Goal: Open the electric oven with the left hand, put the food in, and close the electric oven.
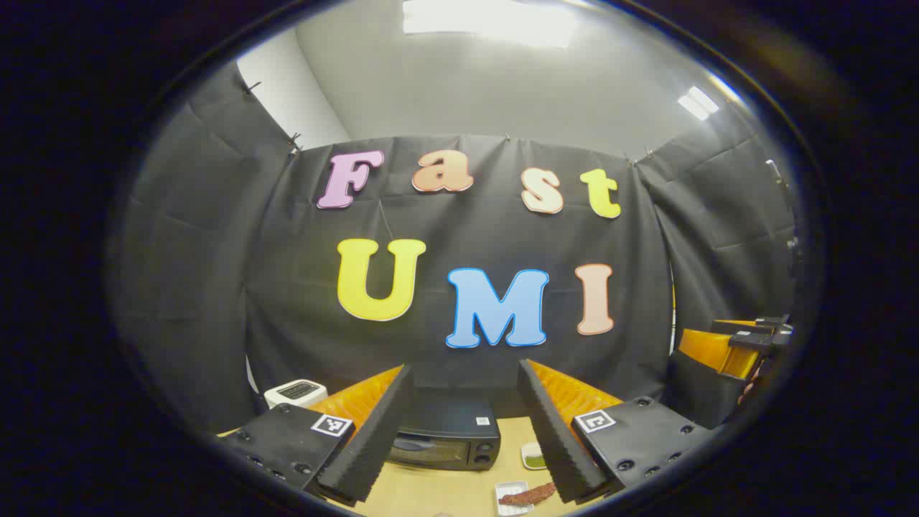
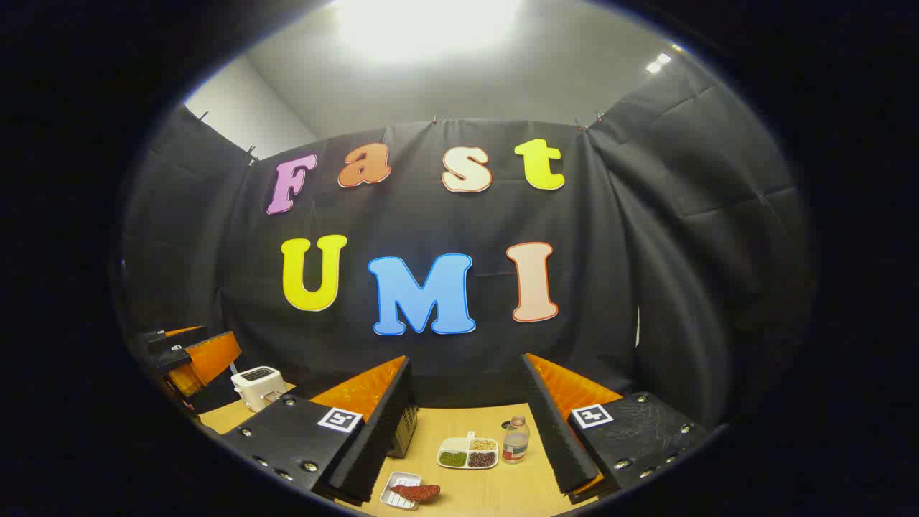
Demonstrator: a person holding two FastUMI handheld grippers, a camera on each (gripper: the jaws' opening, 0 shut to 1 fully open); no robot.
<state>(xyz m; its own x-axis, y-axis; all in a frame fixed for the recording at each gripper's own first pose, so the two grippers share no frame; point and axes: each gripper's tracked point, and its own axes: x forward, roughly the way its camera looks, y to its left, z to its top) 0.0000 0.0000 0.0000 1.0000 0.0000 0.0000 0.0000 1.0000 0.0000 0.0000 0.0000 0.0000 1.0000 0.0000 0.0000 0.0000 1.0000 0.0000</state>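
A black electric oven point(image 1: 446, 434) stands on the wooden table with its door closed, seen between my left gripper's point(image 1: 465, 416) open fingers and well beyond them. A reddish piece of food point(image 1: 528, 494) lies on a small white tray point(image 1: 511, 500) in front of the oven to the right. The right gripper view has the same food point(image 2: 415, 492) on its tray point(image 2: 399, 490) low between my open right gripper's point(image 2: 467, 424) fingers. Part of the oven point(image 2: 404, 431) peeks out behind the left finger there. Both grippers hang above the table, holding nothing.
A white toaster point(image 2: 258, 386) point(image 1: 295, 393) stands at the table's back left. A divided white dish of beans point(image 2: 469, 454) and a small bottle point(image 2: 515, 439) sit right of the oven. The other gripper point(image 1: 732, 348) point(image 2: 190, 359) shows at each view's edge.
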